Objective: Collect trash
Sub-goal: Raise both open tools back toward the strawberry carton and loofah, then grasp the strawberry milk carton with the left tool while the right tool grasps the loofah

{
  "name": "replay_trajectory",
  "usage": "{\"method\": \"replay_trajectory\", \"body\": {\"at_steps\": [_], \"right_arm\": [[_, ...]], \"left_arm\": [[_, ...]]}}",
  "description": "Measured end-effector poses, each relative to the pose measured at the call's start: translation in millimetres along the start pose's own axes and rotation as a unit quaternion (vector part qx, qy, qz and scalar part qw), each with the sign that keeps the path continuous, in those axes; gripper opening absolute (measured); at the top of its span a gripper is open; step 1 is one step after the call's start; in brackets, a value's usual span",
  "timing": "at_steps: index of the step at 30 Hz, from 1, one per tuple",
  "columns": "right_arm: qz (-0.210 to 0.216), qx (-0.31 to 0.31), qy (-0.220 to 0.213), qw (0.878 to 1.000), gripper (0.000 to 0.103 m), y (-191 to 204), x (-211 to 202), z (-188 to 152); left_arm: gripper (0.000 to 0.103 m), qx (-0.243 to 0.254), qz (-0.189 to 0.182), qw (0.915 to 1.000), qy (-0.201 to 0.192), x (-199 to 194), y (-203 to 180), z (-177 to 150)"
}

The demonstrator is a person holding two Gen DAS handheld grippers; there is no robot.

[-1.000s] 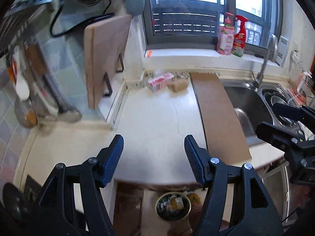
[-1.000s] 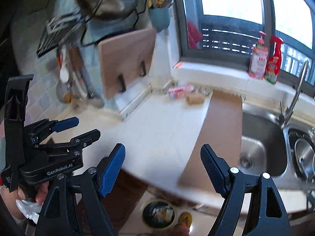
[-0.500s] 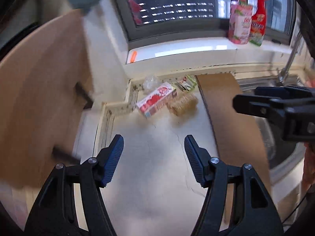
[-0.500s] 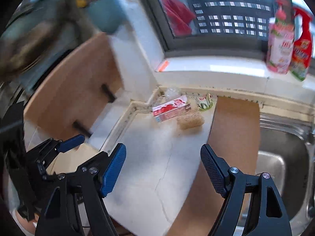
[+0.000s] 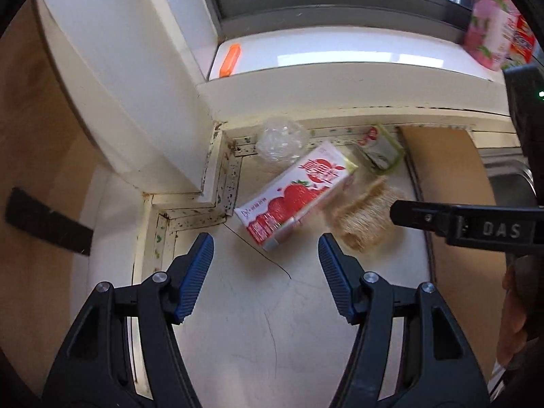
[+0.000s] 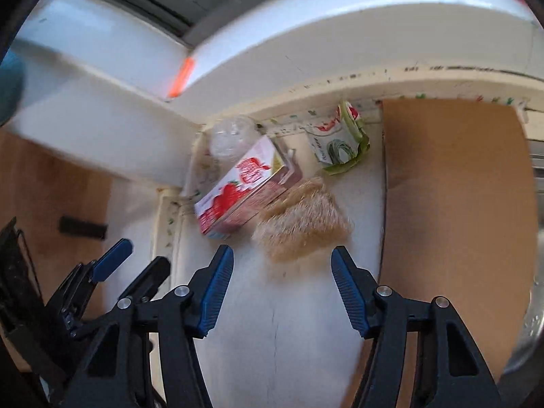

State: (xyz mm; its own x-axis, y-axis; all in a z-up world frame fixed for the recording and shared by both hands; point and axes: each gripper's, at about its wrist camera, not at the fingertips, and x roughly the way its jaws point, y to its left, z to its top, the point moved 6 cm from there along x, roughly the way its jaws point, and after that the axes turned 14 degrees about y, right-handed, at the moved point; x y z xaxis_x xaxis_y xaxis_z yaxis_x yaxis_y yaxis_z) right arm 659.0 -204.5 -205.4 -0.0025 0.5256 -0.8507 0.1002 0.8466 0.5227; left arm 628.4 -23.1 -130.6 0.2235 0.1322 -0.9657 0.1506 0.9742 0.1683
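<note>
Both grippers hover with jaws spread and empty: left gripper [image 5: 265,255] before the red-and-white strawberry drink carton [image 5: 292,193], right gripper [image 6: 282,265] before the tan fibrous scouring pad [image 6: 302,227]

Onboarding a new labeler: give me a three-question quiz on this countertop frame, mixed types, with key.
1. True or false: the left hand-held gripper is shut on the strawberry carton.
2. Multiple choice: which item lies nearest ahead of the right hand-held gripper? A) crumpled clear plastic B) tan scrubbing pad C) green-edged wrapper
3. Fill in: the brown board lies on the ______ side of the trash pile in the right wrist view.

Key: 1 false, both grippers are open and touch nothing; 2 B; 3 right.
</note>
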Motion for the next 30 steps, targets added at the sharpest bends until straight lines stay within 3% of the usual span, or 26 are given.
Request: {"method": "replay_trajectory", "body": {"at_steps": [8, 9, 10, 11, 16, 25, 30], "right_arm": [[-0.002, 0.050, 0.027, 0.998, 0.062, -6.1, 52.8, 25.3], [-0.007, 0.051, 0.030, 0.998, 0.059, -6.3, 58.3, 26.0], [-0.011, 0.051, 0.031, 0.998, 0.047, -6.0, 63.4, 27.3], [-0.010, 0.049, 0.029, 0.998, 0.047, -5.9, 66.1, 28.6], [-0.015, 0.026, 0.003, 1.000, 0.038, -2.2, 57.4, 30.2], [0.005, 0.003, -0.015, 1.000, 0.037, -16.6, 20.4, 28.2], [0.016, 0.002, -0.017, 1.000, 0.037, -34.9, 9.4, 26.6]], "left_arm": [[0.062, 0.011, 0.008, 0.9999, 0.007, 22.4, 1.5, 6.1], [0.061, 0.013, 0.006, 0.9999, 0.008, 23.0, 1.2, 5.9], [0.062, 0.014, 0.004, 0.9998, 0.009, 24.5, 1.6, 7.0], [0.062, 0.016, 0.002, 0.9998, 0.010, 26.1, 1.7, 8.0], [0.062, 0.037, -0.023, 0.9983, 0.038, 42.1, -4.6, 14.4], [0.061, 0.086, -0.010, 0.9946, 0.057, 68.8, -25.5, 39.7], [0.061, 0.091, -0.023, 0.9919, 0.086, 90.0, -32.6, 55.4]]}}
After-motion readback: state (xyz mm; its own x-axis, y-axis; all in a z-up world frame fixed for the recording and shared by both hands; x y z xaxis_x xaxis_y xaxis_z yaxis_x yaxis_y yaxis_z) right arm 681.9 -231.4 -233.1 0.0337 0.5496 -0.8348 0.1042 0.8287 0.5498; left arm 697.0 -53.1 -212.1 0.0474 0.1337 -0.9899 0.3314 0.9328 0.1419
